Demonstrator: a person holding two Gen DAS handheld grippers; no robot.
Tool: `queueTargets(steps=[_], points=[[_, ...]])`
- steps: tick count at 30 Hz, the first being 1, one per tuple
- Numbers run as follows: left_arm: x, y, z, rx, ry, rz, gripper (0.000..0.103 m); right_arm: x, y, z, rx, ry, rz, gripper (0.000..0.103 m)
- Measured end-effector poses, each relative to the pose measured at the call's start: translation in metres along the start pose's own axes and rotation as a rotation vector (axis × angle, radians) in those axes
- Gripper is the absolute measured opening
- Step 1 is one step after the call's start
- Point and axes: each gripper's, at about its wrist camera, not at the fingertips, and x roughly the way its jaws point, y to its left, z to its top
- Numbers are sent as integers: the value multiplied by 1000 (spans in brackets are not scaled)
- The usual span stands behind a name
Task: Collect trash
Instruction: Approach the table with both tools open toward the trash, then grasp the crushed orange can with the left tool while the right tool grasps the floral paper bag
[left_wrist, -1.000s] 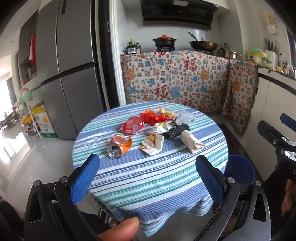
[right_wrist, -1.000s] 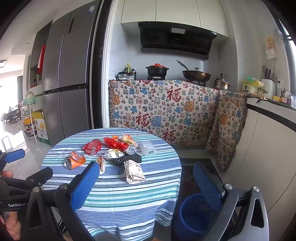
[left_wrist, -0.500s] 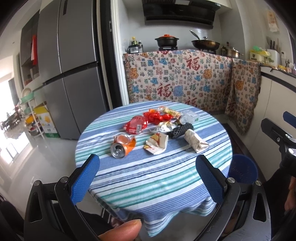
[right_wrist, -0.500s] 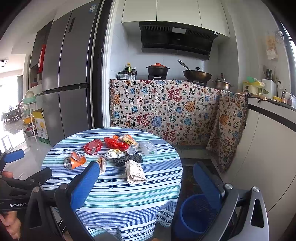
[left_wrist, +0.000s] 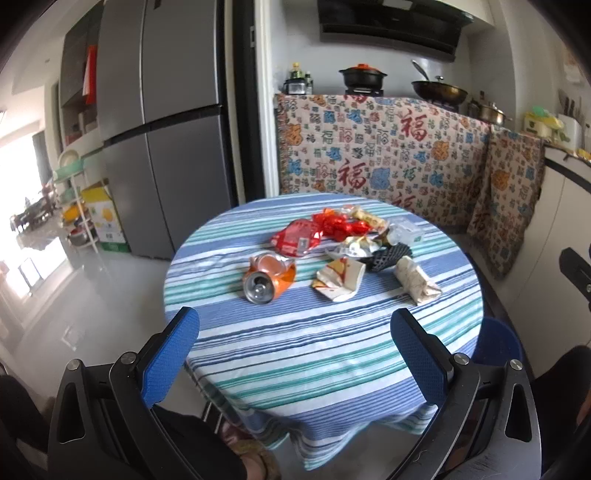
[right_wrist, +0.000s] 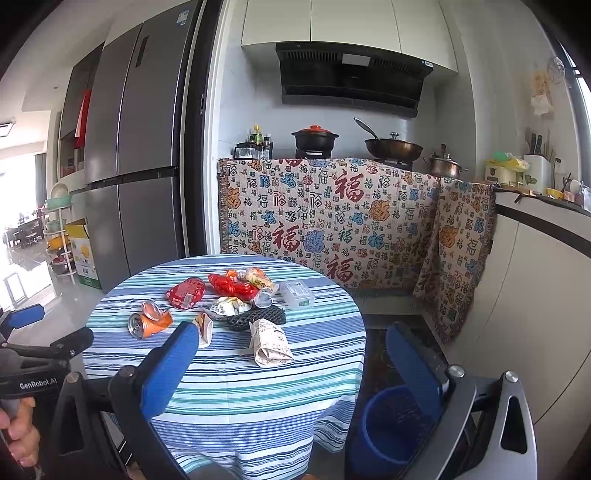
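Both tools wide open, empty. Can (left_wrist: 269, 278) ahead of left tool (left_wrist: 295, 354), nearest; bin (right_wrist: 391, 424) below right tool (right_wrist: 295, 365).

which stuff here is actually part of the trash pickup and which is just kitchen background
Part of the job:
crushed orange can
red wrapper
crumpled paper bag
black mesh sleeve
clear plastic box
blue bin

Just there:
fridge
black pot
wok
patterned cloth
striped tablecloth
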Motion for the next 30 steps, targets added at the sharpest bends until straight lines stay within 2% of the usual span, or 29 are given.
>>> queueTargets(steps=[7,13,18,21,25,30], points=[[16,20,-4,-49,32,4,103,6,3,-5,-6,9,17,103],[33,21,-9,-42,47,-16,103,17,4,-10,-12,34,17,103],[59,29,-13,-55,77,-108,103,34,5,-18,-15,58,19,103],[82,35,-14,-28,120,-134,103,52,5,-26,-19,92,27,103],[106,37,-18,36,151,-108,103,80,6,-41,-7,137,49,103],[143,45,-20,58,221,-115,103,118,11,-58,-44,196,47,103]])
